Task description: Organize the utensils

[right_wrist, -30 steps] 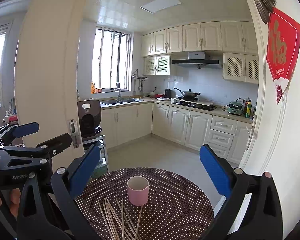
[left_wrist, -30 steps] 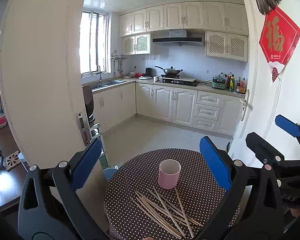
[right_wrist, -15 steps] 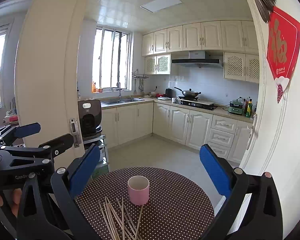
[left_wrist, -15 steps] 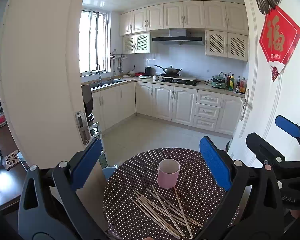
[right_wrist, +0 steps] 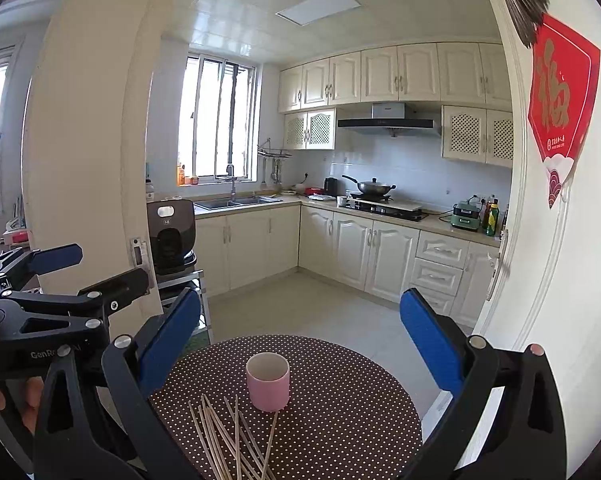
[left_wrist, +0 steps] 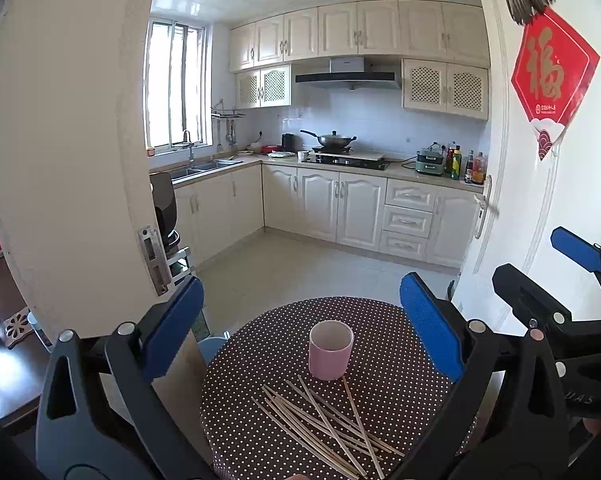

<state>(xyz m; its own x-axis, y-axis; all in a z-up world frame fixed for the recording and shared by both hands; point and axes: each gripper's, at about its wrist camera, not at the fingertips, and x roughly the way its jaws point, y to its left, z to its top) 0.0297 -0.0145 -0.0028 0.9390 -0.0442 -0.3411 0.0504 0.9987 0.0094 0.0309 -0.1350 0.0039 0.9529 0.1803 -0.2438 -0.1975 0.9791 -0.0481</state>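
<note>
A round worktop (left_wrist: 380, 320) with a dark polka-dot cover carries a pink cup (left_wrist: 330, 350) near its middle, upright and open at the top. A loose fan of chopsticks (left_wrist: 324, 420) lies flat toward the near edge, crossing one another; the tip of one reaches the foot of the cup or nearly so, which cannot be told.

The left gripper (left_wrist: 300, 328) hangs above the near edge with its blue-padded fingers (left_wrist: 428, 332) spread wide apart and holding nothing. In its view the cup sits between the two fingers and beyond them, and the chopsticks lie below the gap, closer in.

The right gripper (right_wrist: 300, 332) is likewise above the near edge, fingers (right_wrist: 430, 336) wide apart and bare. From its view the cup (right_wrist: 268, 382) stands between the fingers, a little left of centre, with the chopsticks (right_wrist: 232, 440) below and to the left of it. The left gripper's black frame shows at the left edge of that view, just beside the right one.
</note>
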